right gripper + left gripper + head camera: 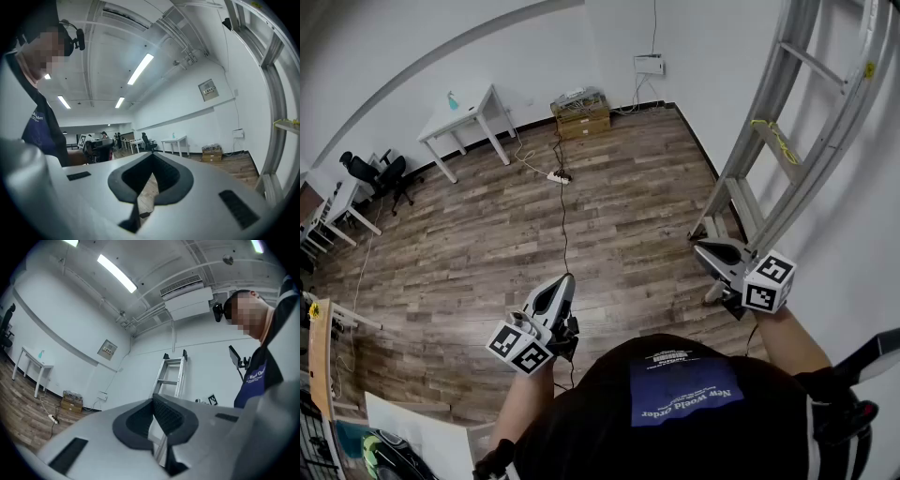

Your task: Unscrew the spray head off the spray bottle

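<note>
Two hazards, I judge: a cable (pixel 563 220) trailing over the wide wooden floor (pixel 469 244) could trip me, and a careless swing could knock the tall ladder (pixel 825 141) just beside my right tongs (pixel 700 247). The white worktop (pixel 473 105) stands well away. My left tongs (pixel 565 279) and right tongs are both pressed together, empty, and a small blue bottle (pixel 453 100), probably the spray bottle, sits on that worktop.

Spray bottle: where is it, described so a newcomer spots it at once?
Along the far white wall, left of the cardboard boxes, stands a small white table. The spray bottle stands upright on its top, the only pale teal thing there.
</note>
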Action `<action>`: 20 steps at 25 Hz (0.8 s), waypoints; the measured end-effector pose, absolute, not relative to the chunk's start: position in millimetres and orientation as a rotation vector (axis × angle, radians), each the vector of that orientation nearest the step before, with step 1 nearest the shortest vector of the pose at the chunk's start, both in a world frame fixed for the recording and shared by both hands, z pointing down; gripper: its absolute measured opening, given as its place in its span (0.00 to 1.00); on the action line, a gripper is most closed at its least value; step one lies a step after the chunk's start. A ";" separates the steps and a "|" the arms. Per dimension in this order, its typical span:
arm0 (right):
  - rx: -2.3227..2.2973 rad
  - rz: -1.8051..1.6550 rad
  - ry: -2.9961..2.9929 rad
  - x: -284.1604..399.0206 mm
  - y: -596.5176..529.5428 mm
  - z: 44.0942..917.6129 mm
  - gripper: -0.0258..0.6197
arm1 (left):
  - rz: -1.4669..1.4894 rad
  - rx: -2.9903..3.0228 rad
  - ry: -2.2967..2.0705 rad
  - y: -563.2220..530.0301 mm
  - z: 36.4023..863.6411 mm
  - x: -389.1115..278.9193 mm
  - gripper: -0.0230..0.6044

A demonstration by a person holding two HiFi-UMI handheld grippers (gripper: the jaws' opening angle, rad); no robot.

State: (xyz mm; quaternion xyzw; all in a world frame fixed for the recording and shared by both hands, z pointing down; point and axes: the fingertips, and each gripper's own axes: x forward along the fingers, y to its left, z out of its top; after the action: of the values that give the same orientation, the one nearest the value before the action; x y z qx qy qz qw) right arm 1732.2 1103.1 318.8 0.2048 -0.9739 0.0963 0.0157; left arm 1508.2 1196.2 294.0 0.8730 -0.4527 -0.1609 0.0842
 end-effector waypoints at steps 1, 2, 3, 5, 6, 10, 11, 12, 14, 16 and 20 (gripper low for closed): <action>0.638 0.294 -3.030 1738.0 1100.8 317.5 0.03 | -0.478 2.608 -1.348 1192.9 293.1 1514.3 0.04; 0.639 0.290 -3.030 1743.9 1098.4 316.1 0.03 | -0.477 2.612 -1.345 1189.5 292.3 1520.5 0.04; 0.641 0.287 -3.030 1750.1 1095.9 314.7 0.03 | -0.476 2.615 -1.343 1185.9 291.4 1526.9 0.04; 0.649 0.288 -3.028 1763.7 1090.2 311.9 0.03 | -0.477 2.619 -1.339 1177.9 289.7 1540.3 0.04; 0.654 0.288 -3.027 1771.1 1087.5 310.7 0.03 | -0.476 2.620 -1.336 1173.9 288.9 1547.3 0.04; 0.658 0.282 -3.023 1800.4 1080.6 308.6 0.03 | -0.474 2.630 -1.313 1161.8 284.8 1575.7 0.04; 0.660 0.281 -3.021 1807.1 1078.7 308.6 0.03 | -0.472 2.632 -1.306 1158.4 284.4 1582.8 0.04; 0.662 0.280 -3.018 1813.2 1076.4 308.9 0.03 | -0.471 2.633 -1.298 1154.7 284.3 1589.8 0.04; 0.666 0.278 -3.012 1823.3 1071.0 310.1 0.03 | -0.465 2.637 -1.279 1147.1 285.1 1603.0 0.04; 0.672 0.285 -3.008 1829.6 1064.0 311.4 0.03 | -0.452 2.642 -1.258 1139.6 286.4 1612.7 0.04; 0.687 0.305 -3.002 1825.6 1049.6 312.5 0.03 | -0.435 2.649 -1.226 1125.0 287.7 1613.0 0.04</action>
State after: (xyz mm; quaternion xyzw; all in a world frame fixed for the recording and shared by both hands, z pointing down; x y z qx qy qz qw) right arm 1825.6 1049.6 312.5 0.2219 -0.9698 0.0986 0.0235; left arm 1613.0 1125.0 287.7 0.8935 -0.4137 -0.1468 0.0950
